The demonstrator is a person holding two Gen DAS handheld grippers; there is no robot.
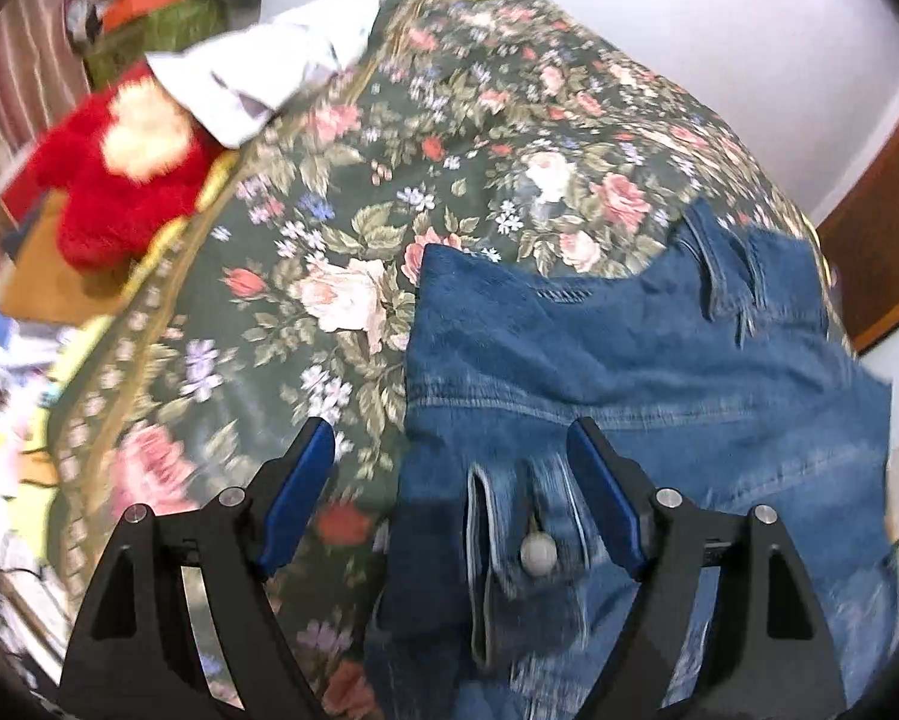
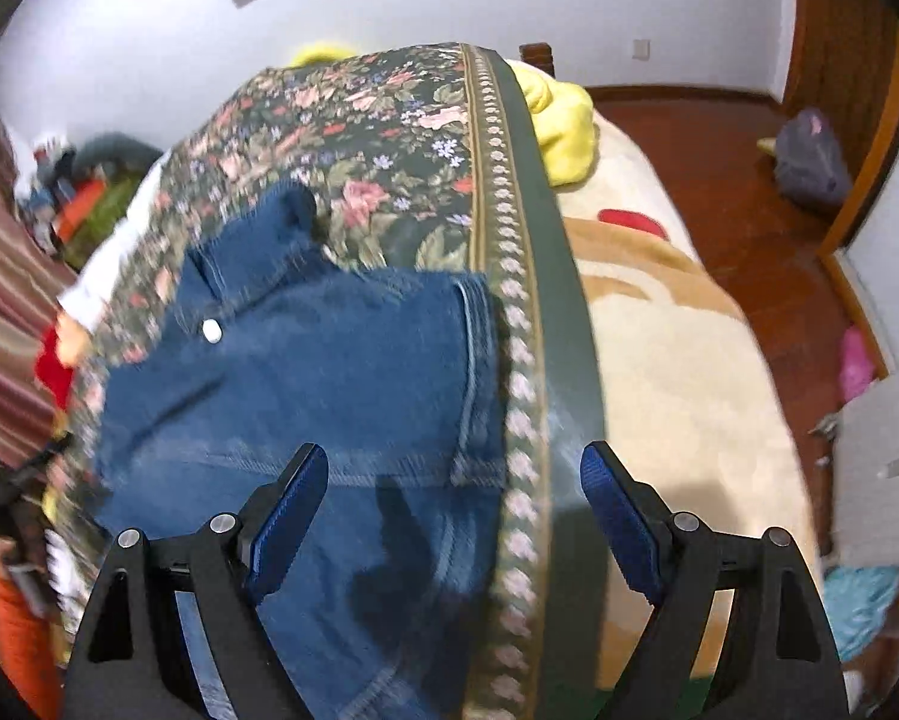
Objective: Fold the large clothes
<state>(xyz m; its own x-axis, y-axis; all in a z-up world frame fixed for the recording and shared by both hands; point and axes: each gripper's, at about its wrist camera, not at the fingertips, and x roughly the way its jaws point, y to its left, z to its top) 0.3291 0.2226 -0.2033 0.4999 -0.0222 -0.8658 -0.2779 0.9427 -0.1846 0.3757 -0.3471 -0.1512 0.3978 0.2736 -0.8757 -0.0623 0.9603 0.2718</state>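
A pair of blue jeans (image 1: 641,372) lies folded on the flowered bedspread (image 1: 353,192), waistband and white button (image 1: 538,557) near me. My left gripper (image 1: 452,450) hangs above the jeans' left edge, jaws wide apart, nothing between the blue pads (image 1: 296,498). In the right wrist view the same jeans (image 2: 329,372) lie beside the bedspread's bordered edge (image 2: 524,324), and the button (image 2: 211,331) shows at the upper left. My right gripper (image 2: 455,474) is open over the jeans' right side and the border, holding nothing.
A red plush toy (image 1: 113,174) and a white cloth (image 1: 263,72) lie at the bed's far left. A cream blanket (image 2: 677,372) and a yellow cloth (image 2: 560,120) lie right of the bedspread. Wooden floor with a grey bag (image 2: 809,162) lies beyond.
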